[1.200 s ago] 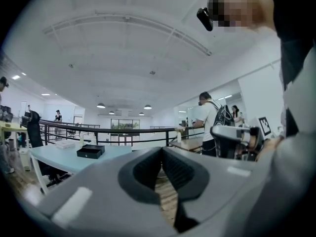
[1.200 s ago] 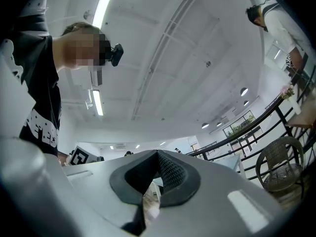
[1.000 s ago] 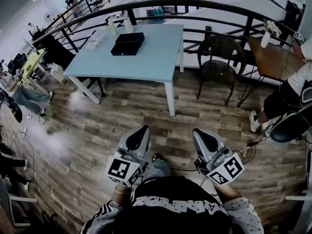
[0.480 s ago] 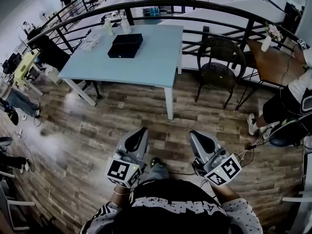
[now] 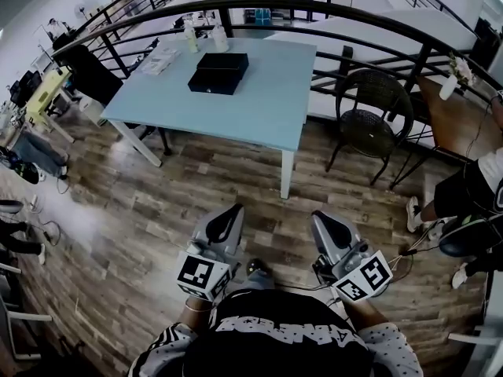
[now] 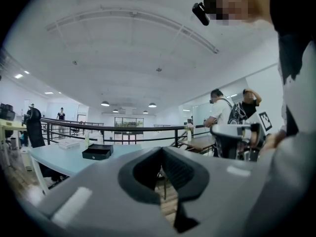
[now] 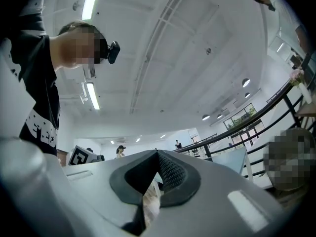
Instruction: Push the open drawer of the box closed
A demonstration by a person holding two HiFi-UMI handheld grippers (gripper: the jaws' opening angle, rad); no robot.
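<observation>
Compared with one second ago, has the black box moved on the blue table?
No. The black box lies at the same spot on the blue table, just in front of the bottles; only the camera shifted.

Pale blue table (image 5: 259, 93), black box (image 5: 219, 73), bottles (image 5: 191, 39), papers (image 5: 159, 60)

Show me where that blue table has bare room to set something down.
Bare: the near half of the table, from the black box to the front edge, and the strip right of the box. Crowded: the far left corner, with bottles and papers.
</observation>
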